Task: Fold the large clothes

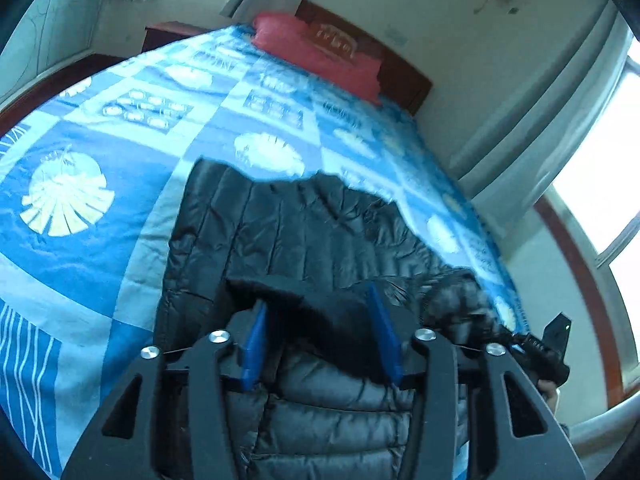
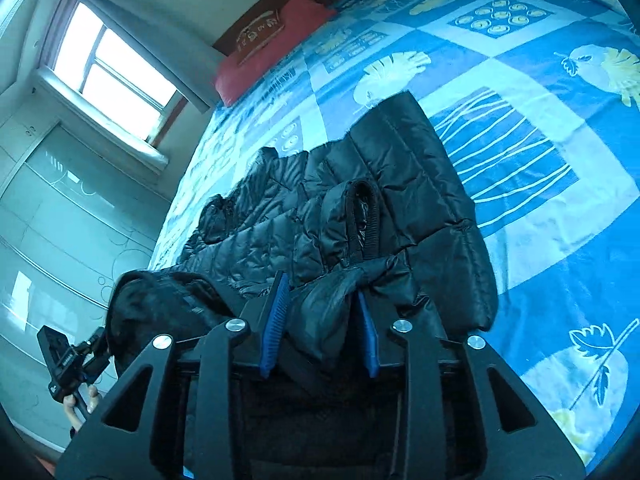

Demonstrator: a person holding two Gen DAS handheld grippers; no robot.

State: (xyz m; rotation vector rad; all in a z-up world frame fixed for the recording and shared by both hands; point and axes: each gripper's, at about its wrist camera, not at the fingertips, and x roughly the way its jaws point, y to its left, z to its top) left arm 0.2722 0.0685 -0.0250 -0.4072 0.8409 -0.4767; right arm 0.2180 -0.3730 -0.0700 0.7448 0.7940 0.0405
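A black quilted puffer jacket [image 1: 304, 232] lies flat on a blue patterned bedspread [image 1: 80, 240], with its near edge under both grippers. My left gripper [image 1: 316, 296] is open, and a dark fold of the jacket lies loosely between its blue pads [image 1: 252, 352]. In the right wrist view the jacket [image 2: 408, 184] shows a sleeve folded onto its body. My right gripper [image 2: 322, 286] is open too, with bunched jacket fabric between its blue pads [image 2: 370, 340]. A furry hood trim [image 1: 460, 300] lies at the jacket's right end.
A red pillow [image 1: 320, 52] lies at the head of the bed by a dark wooden headboard [image 1: 404, 80]. Windows [image 2: 116, 68] and a glass-fronted wardrobe [image 2: 60, 220] line the wall beside the bed. A person's hand [image 2: 80, 400] holds the other gripper's handle.
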